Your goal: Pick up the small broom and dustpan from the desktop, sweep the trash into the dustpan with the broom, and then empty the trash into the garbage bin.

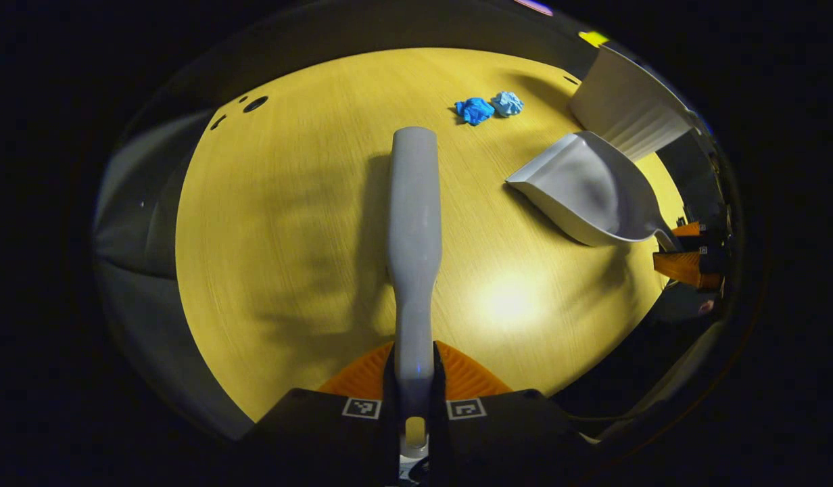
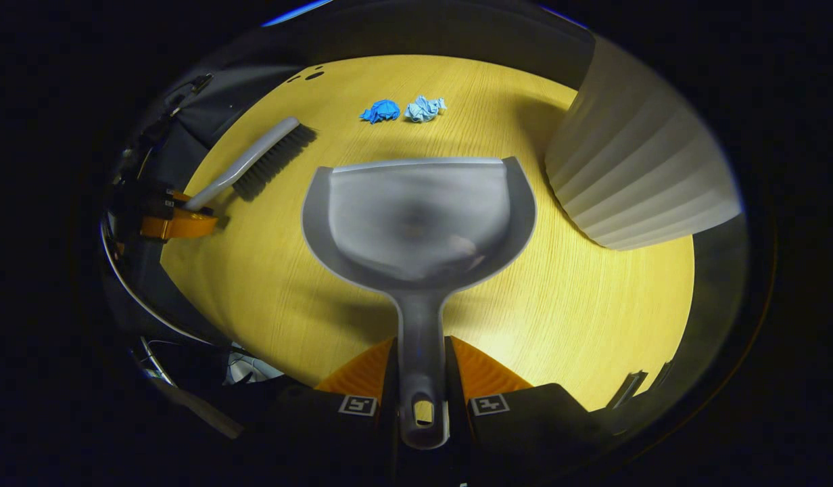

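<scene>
Left fingers (image 1: 414, 379) clench the grey plastic broom (image 1: 414, 223); right fingers (image 2: 422, 375) clench the grey plastic dustpan (image 2: 420, 216). Bare yellow wooden tabletop (image 2: 579, 318) lies open ahead of both; two crumpled blue paper wads (image 2: 403, 109) sit beyond the dustpan's lip.

the left gripper view looks down along the broom (image 1: 414, 230) onto the table (image 1: 288, 257) from close above. the right gripper view looks down along the dustpan (image 2: 420, 216), just as near. both share the table, two paper balls (image 1: 487, 107) and the bin (image 2: 639, 169).

Two paper wads (image 2: 403, 109) lie side by side beyond the dustpan (image 2: 420, 216).
</scene>
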A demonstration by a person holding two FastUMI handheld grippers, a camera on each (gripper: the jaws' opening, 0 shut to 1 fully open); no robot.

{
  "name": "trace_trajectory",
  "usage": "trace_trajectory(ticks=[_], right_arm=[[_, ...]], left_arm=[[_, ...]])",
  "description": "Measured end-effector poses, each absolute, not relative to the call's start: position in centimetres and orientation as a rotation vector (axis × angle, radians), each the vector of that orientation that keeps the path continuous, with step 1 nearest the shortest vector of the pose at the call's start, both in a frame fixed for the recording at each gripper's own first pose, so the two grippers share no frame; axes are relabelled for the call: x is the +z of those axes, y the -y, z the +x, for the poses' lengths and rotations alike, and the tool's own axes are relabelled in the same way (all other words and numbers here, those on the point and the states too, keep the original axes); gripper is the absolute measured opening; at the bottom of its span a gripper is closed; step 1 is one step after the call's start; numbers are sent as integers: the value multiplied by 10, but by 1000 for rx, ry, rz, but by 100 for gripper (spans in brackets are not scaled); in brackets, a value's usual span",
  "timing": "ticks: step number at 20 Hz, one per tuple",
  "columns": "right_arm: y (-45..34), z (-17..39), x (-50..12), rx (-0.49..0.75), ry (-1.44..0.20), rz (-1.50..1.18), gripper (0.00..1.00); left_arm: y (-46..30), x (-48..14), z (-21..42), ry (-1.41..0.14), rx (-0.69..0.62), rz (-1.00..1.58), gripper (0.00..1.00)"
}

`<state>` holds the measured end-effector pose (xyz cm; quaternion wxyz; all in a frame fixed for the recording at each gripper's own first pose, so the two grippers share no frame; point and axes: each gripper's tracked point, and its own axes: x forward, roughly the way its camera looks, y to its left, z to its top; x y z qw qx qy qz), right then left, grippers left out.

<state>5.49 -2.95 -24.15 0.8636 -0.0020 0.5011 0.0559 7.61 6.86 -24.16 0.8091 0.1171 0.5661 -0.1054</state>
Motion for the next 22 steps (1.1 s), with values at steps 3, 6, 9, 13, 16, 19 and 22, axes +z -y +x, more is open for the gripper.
trace_trajectory(ticks=[3,6,9,13,16,19,22], right_arm=[[29,55,-241,115,-1047,-4,35],[29,55,-242,113,-1046,-3,35],[29,55,-242,112,-1043,0,35],[27,56,-241,112,-1051,9,35],[25,56,-240,112,-1059,24,35],[23,59,-239,109,-1059,25,35],[23,62,-238,99,-1058,39,35]], left_arm=[[-65,-237,82,-1202,-239,239,19],[-64,-232,87,-1183,-246,249,21],[-62,-222,97,-1160,-252,254,17],[-65,-201,138,-1123,-324,357,17],[-60,-192,188,-1097,-389,499,17],[-45,-189,226,-1069,-433,578,17],[-33,-193,249,-1048,-468,649,17]])
